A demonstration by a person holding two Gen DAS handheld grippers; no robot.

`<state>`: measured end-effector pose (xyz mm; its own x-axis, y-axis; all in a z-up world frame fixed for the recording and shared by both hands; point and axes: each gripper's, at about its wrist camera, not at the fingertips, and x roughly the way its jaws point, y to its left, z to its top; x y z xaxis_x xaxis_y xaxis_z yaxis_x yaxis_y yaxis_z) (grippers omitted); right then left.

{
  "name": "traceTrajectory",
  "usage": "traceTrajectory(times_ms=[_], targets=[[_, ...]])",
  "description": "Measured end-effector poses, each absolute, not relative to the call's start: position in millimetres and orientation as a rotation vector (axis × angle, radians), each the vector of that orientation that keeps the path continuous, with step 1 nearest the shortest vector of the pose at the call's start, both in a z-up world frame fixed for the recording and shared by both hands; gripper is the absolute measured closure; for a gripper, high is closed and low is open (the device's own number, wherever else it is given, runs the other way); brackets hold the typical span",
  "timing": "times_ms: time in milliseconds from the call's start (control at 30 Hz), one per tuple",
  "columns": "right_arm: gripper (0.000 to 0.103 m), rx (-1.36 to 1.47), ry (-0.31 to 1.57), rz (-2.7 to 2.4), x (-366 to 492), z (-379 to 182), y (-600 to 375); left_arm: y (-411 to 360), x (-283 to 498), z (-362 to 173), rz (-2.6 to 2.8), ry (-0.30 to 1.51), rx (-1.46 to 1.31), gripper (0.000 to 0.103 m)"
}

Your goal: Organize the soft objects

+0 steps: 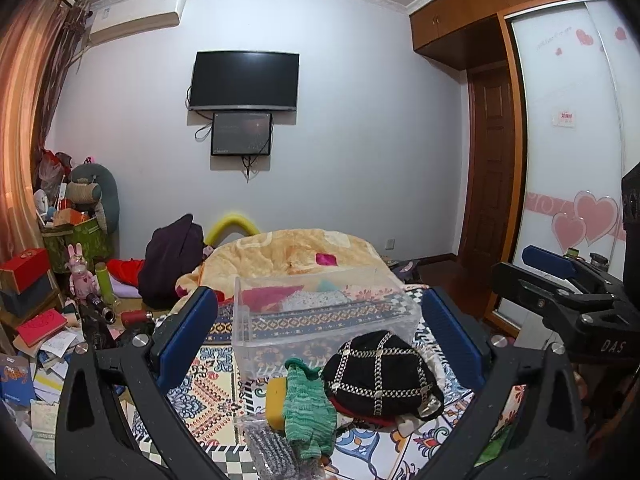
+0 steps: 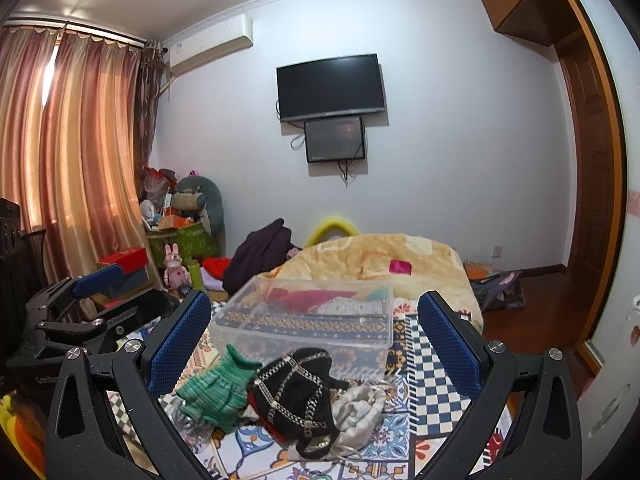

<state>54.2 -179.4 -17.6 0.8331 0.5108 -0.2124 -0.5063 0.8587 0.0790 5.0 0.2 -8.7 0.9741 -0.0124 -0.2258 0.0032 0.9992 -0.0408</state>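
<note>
On my left sat a heap of boxes and books (image 1: 28, 320) on the floor, with a pink rabbit toy (image 1: 80, 272) behind them. My left gripper (image 1: 320, 316) was spread wide with nothing between its blue pads, held above the patterned bedspread (image 1: 208, 384). Between its fingers lay the soft things: a grey knit piece in a clear bag (image 1: 268, 448), a green knitted glove (image 1: 308, 404) lying partly over a yellow sponge (image 1: 276, 400), and, touching the glove on its right, a black hat with silver chain trim (image 1: 380, 376). Just behind them stood a clear plastic bin (image 1: 320, 312) already holding red and pale cloth. My right gripper (image 2: 316, 332) was likewise wide open and held nothing, hovering over the same pile, where a white drawstring pouch (image 2: 360, 408) lay against the hat's right side. Beyond the bin was a yellow quilt (image 2: 400, 268).
</note>
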Motion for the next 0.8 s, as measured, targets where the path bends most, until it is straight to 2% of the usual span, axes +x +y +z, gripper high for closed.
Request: traceTrajectory(times_ms=[433,467,533,633,700,800], targets=[[0.0,0.017,0.496,0.569,104.4,-92.7,-175.3,11.0,55.5,-81.3,-0.017,0.461,-0.065,0.0],[0.0,0.015,0.513,0.576,105.9,-96.3,-174.0,12.1,57.8,-86.0,-0.013,0.47,-0.067,0.004],[0.001,0.007,0.536,0.585,107.2,-99.5,-170.4,14.3,61.8,-93.7,-0.015,0.495,-0.073,0.017],[0.011,-0.01,0.555,0.611,105.0,-100.7,-164.3,21.0,64.8,-102.6,-0.027,0.525,-0.089,0.027],[0.023,-0.023,0.565,0.625,104.4,-100.6,-158.9,20.5,63.5,-104.9,-0.025,0.526,-0.074,0.038],[0.033,-0.036,0.589,0.648,106.3,-103.2,-151.7,18.1,64.8,-108.3,-0.041,0.535,-0.052,0.051]])
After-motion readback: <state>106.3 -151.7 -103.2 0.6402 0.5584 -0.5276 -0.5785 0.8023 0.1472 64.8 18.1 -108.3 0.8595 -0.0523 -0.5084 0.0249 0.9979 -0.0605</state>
